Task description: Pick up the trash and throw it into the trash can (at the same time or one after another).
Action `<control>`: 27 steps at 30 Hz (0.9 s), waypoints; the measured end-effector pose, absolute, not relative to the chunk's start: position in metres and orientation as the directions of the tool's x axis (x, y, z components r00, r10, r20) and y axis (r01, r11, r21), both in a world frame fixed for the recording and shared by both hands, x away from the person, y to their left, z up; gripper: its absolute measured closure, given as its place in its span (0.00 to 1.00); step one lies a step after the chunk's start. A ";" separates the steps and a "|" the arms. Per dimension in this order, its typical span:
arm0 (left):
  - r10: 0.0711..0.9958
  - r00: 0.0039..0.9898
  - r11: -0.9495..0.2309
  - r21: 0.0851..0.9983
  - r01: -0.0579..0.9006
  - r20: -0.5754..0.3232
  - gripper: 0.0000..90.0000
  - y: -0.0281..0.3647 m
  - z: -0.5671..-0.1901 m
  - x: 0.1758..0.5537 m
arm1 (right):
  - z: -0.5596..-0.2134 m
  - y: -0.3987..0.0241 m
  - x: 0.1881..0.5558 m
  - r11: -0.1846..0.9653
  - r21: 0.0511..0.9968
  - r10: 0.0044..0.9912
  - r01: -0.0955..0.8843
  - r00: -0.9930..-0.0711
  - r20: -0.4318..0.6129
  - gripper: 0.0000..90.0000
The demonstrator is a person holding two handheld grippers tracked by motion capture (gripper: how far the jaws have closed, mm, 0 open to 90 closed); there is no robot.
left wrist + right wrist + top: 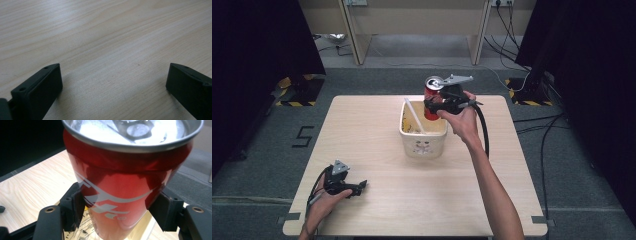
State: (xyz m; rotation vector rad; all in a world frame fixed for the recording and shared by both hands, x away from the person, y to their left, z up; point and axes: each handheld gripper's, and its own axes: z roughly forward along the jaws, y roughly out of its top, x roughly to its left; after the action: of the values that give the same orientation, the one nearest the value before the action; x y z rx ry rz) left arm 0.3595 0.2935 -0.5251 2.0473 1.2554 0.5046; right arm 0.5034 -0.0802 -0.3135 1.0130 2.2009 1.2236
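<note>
Over the far half of the pale wood tabletop (377, 200), in the high view, your right gripper (435, 104) holds a red can (432, 96) upright in the air, just above the back rim of a cream tub (424, 142) that stands near the middle. A white straw-like stick (414, 116) leans inside the tub. Your left gripper (360, 188) rests at the near left corner of the tabletop, well apart from the tub, with your hand wrapped around its body. The tabletop stands on grey carpet; black curtains close off both sides of the room, a light wooden desk (417, 25) stands at the back, cables run across the floor at the right, and yellow-and-black striped tape marks two spots by the curtains.

In the left gripper view, your two black jaws stand wide apart with only bare wood grain (105, 50) between them, lying low on the surface.

In the right gripper view, your jaws are clamped on the can (120, 185), one pad pressed to each side of its lower body. Its silver lid shows at the top, the wood surface (32, 190) lies below at the left, and grey carpet (190, 185) at the right.
</note>
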 end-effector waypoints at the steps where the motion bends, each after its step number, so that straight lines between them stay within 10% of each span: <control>1: 0.888 0.460 -0.308 0.718 0.625 -0.020 0.00 0.293 -0.525 0.359 | -0.315 -0.079 0.504 0.347 0.853 0.763 0.391 -0.646 -0.014 0.38; 27: 0.886 0.463 -0.311 0.715 0.626 -0.019 0.00 0.294 -0.525 0.359 | -0.365 -0.069 0.528 0.387 0.783 0.777 0.486 -0.630 0.006 0.38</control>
State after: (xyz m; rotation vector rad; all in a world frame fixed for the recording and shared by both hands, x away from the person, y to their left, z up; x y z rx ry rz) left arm 0.3595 0.2937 -0.5251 2.0500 1.2537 0.5050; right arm 0.5282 -0.0689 -0.3650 1.0955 2.2895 1.1106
